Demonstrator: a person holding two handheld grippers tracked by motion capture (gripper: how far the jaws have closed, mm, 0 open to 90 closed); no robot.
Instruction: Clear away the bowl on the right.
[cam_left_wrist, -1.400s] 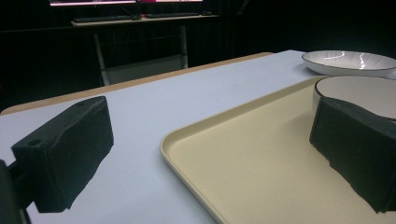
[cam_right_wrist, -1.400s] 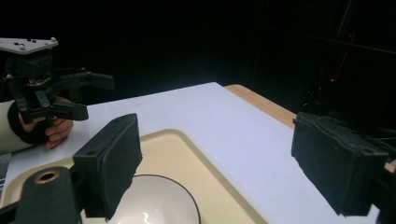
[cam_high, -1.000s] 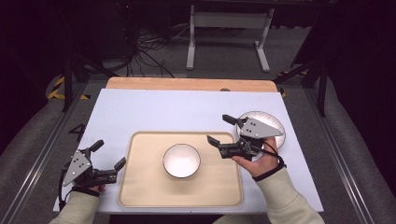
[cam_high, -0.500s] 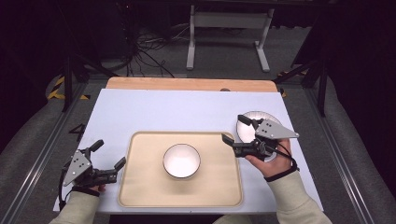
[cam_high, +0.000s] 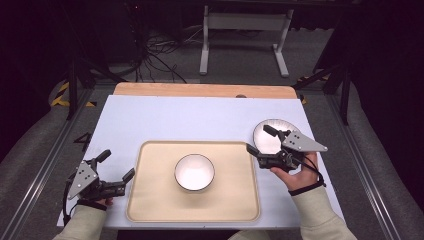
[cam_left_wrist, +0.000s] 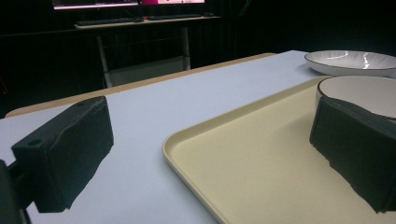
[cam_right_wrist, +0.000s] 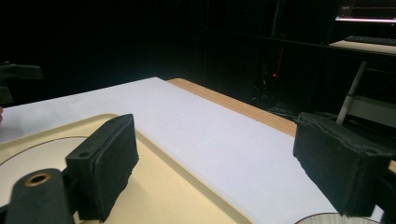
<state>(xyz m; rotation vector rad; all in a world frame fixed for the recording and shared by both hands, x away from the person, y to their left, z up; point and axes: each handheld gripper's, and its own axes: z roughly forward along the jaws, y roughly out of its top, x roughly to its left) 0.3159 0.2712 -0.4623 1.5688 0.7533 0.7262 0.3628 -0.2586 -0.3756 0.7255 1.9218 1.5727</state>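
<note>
Trouble, if it comes, looks likeliest at the edges of this setup. Over on the left, the left gripper (cam_high: 116, 170) rests on the white table (cam_high: 190, 120) just beside the tray (cam_high: 150, 200), its jaws spread wide with nothing between them; one jaw hangs right by the tray's rim, so I'd guess a careless push forward could nudge the whole tray and set the bowl (cam_high: 194, 172) sliding. That bowl sits near the middle of the tray, empty and untouched. On the right, the right gripper (cam_high: 260, 141) hovers with jaws spread and empty, one jaw over the tray's right edge and the other over the plate (cam_high: 272, 131), which lies on the table just beside the tray. A downward move from there could clip the plate's rim and tip or skid it toward the table's edge.

Compared with a second ago, the right hand (cam_high: 295, 177) has drawn back toward the person and a little to the right; the left gripper, tray, bowl and plate lie where they were.
</note>
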